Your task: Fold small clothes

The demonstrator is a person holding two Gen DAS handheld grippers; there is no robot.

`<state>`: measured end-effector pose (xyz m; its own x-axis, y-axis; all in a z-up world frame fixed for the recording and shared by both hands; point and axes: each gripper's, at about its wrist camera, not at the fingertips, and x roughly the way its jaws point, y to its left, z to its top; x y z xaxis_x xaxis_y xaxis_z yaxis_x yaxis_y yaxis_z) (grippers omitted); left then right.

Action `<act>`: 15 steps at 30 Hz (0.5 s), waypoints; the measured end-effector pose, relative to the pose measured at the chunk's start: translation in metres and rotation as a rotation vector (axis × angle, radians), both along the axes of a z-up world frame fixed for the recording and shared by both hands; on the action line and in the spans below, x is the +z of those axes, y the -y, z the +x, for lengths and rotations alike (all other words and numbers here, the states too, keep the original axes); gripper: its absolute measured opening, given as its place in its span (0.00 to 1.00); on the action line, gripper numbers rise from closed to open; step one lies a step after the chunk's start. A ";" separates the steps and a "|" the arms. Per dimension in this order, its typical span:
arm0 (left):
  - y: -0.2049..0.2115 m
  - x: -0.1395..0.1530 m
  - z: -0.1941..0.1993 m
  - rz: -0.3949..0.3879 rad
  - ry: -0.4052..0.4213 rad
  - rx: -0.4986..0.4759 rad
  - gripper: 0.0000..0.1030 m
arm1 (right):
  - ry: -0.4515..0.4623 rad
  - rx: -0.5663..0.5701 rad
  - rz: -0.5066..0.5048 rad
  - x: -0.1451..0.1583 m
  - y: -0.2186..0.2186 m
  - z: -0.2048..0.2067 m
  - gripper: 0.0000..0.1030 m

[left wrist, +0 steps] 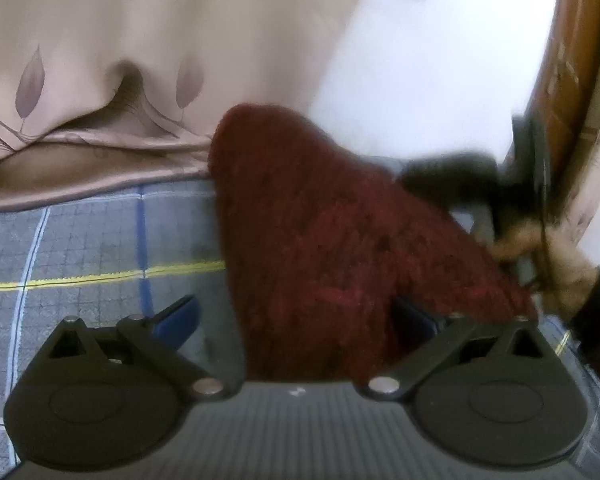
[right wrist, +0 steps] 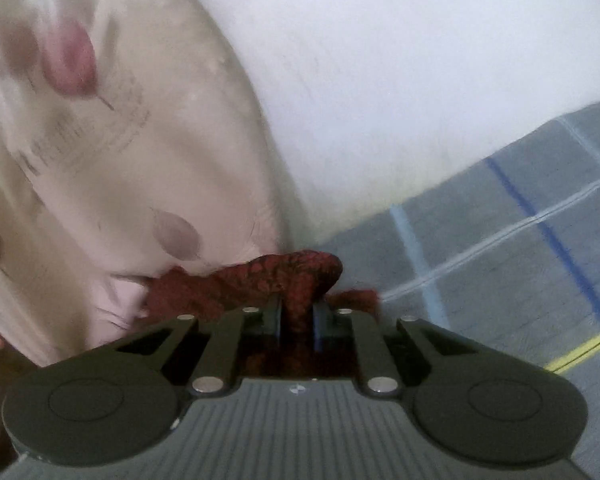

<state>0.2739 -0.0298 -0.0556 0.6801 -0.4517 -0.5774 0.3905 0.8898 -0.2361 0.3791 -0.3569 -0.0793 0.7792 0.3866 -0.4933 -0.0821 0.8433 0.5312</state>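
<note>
A dark red knitted garment [left wrist: 324,236] hangs in front of my left gripper [left wrist: 296,316], lifted above the grey plaid bedsheet [left wrist: 80,248]. The left jaws stand wide apart with the cloth draped between them, not pinched. My right gripper [right wrist: 296,316] is shut on a bunched fold of the same red knit [right wrist: 284,276]. In the left wrist view the right gripper [left wrist: 524,184] shows blurred at the right, holding the garment's far end.
A beige curtain with leaf print [left wrist: 140,80] hangs down to the bed at the back; it also shows in the right wrist view [right wrist: 120,140]. A white wall [left wrist: 420,60] and a brown wooden frame [left wrist: 568,60] stand at the right.
</note>
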 end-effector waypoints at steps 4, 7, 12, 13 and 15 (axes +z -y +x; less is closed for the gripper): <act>-0.005 0.011 -0.001 -0.039 0.009 0.010 1.00 | 0.011 0.037 0.019 -0.010 0.000 -0.002 0.25; -0.006 0.020 0.002 -0.065 0.006 0.007 1.00 | -0.002 -0.014 0.175 -0.007 0.022 -0.007 0.51; -0.009 0.030 0.019 -0.086 0.034 -0.023 1.00 | 0.032 -0.023 0.294 0.001 0.041 -0.041 0.92; -0.010 0.028 0.026 -0.103 0.017 -0.054 1.00 | 0.021 0.005 0.295 0.001 0.042 -0.048 0.94; -0.014 0.022 0.044 -0.145 -0.038 -0.114 1.00 | -0.030 0.067 0.256 0.001 0.040 -0.057 0.98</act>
